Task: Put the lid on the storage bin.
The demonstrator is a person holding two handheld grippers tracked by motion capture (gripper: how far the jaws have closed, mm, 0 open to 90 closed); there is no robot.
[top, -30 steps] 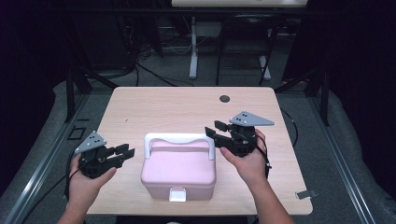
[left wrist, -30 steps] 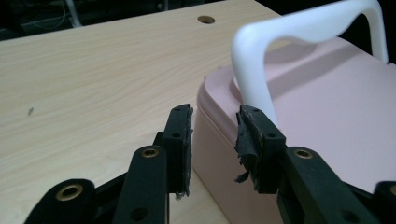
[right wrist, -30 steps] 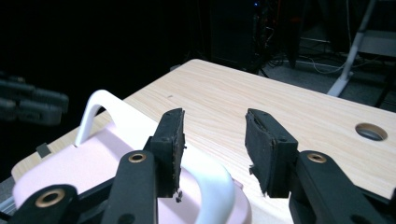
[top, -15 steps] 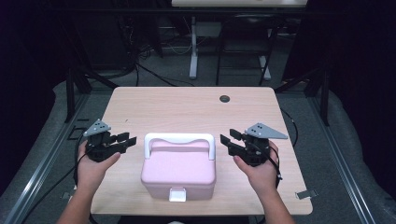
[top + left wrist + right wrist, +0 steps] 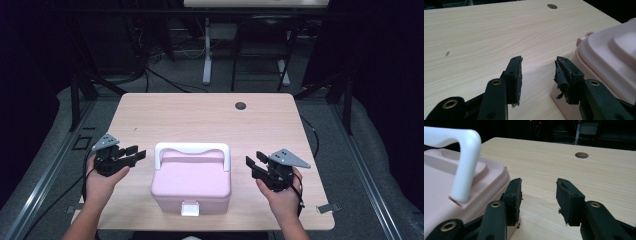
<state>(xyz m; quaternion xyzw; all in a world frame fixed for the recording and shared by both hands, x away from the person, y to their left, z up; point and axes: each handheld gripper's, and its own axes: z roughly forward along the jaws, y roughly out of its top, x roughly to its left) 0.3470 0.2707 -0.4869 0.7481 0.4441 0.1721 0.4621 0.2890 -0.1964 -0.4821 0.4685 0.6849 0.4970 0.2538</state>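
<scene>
Box (image 5: 192, 182), pink with a white handle (image 5: 192, 149), sits near the table's (image 5: 200, 112) front edge, midway between its front corners. The left gripper (image 5: 136, 154), jaws apart and just now opening with nothing between them, is just beside the box's left side. The right gripper (image 5: 254, 164), jaws apart and empty, is just beside its right side. No writing is legible.

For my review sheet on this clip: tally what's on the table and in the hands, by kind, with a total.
Pink box with white handle and white latch: 1
Handheld grippers, both open and empty: 2, the left gripper and the right gripper
Total: 3, on a wooden table.
</scene>
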